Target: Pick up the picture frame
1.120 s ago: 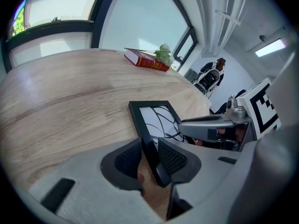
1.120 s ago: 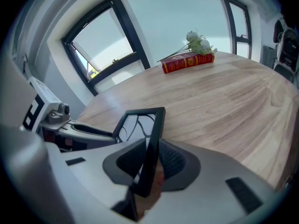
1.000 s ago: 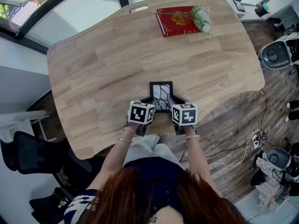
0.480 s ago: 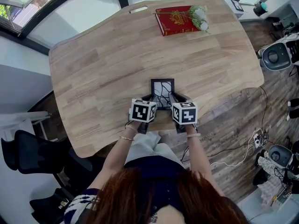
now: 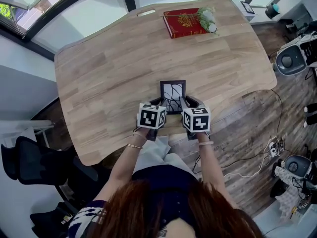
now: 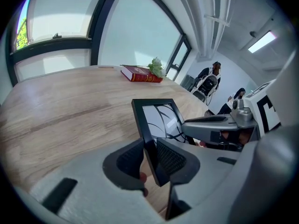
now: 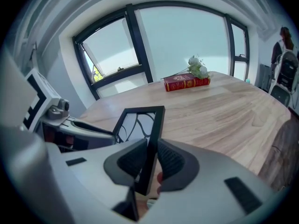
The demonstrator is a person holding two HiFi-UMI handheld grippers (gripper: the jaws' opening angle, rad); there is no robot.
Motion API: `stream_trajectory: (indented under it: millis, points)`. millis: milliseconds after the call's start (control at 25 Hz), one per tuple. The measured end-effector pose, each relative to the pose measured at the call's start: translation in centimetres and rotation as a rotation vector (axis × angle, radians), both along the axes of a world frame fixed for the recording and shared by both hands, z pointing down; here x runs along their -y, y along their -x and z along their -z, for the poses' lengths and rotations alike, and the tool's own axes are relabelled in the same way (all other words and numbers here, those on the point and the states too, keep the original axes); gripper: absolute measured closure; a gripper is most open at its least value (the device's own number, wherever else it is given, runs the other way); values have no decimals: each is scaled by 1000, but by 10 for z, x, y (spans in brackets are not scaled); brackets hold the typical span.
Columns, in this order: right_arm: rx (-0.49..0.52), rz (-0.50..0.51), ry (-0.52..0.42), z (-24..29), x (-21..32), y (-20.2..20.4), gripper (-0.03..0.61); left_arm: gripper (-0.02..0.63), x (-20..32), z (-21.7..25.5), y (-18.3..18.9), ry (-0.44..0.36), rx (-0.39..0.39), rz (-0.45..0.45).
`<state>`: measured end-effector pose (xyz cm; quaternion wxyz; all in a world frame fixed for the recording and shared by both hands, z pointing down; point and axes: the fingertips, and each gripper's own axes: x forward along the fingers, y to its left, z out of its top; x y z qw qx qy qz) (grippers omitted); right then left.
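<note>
One picture frame [image 5: 173,95] is held between the two grippers, and it is the only frame in sight. It is a slim black rectangle with a narrow moulding. The picture behind its glass is pale and crossed by dark, curving, branch-like lines. It stands in portrait, leaning back, with its top edge pointing away from the grippers.

The left gripper [image 6: 152,158] has the frame's left long side between its ribbed black pads, low down near the bottom corner. Its jaws have just been closing and now stand partly apart, pressing on both faces of that edge. The right gripper [image 7: 150,162] grips the opposite long side at the same low height, its jaws drawn in to the thickness of the moulding. The frame therefore spans the gap between the two grippers, and most of it juts out ahead of their pads. In both gripper views its lower corner appears to be clear of the wood.

There is one table [image 5: 99,73], light wood with a curved outline, under both grippers. Far ahead of them, near the table's opposite edge, lies one red book [image 5: 184,24] with gold decoration. One sprig of white flowers [image 5: 208,20] rests across the book's right end.
</note>
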<state>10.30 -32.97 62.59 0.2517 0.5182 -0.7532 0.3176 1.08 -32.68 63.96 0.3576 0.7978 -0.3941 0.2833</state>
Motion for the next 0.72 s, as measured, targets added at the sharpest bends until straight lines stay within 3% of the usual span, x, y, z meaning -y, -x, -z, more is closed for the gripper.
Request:
stream_trajectory:
  millis: [720]
  points:
    - [1,-2,-141,52,-32,5,505,514,-29,52,5,-143,-3,-10]
